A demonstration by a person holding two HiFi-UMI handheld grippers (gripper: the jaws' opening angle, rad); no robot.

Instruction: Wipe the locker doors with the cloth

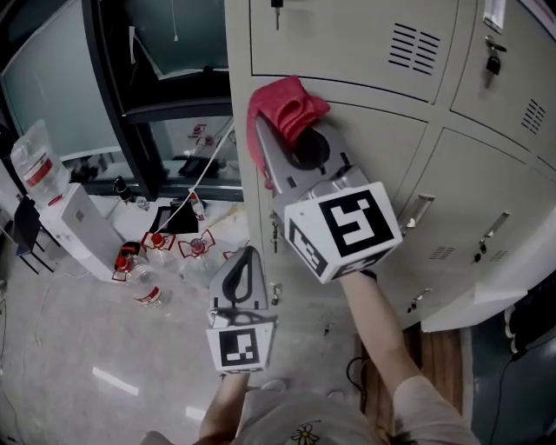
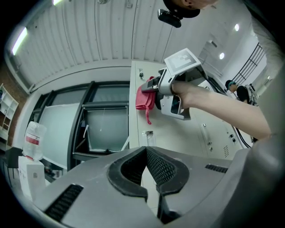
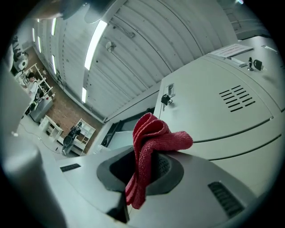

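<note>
**Mid-wipe on the lockers: cloth parked at the top-left corner of a door**

There's no table anywhere in shot, so I'm going by door edges and corners instead.

The right gripper [image 1: 289, 130] is clamped on the red cloth [image 1: 285, 102]. Its own view makes that plain: the cloth is pinched between the two jaws, with a wad bulging out past the tips and a tail hanging down behind. The wad sits up against the locker doors [image 1: 382, 52], at the top-left corner of the middle door [image 1: 391, 148]. That's just under the seam with the upper door and close to the cabinet's left edge. I can't tell whether it's actually pressing on the metal or sitting a hair off.

The left gripper [image 1: 248, 261] hangs low over the floor, well away from the doors. Its jaws are together on nothing, and its own view shows the pads meeting at the tips.

My read is that the wiping step is in hand, and this looks like one end of a pass. The next move would be to drag the cloth across toward the door's right edge, keeping the wad flat on the panel and the grip firm so it doesn't slip out. Near that right edge the handle [image 1: 417, 211] needs steering around. The key [image 1: 276, 9] sticking out of the upper door looks like a snag risk if the cloth goes up there.
</note>
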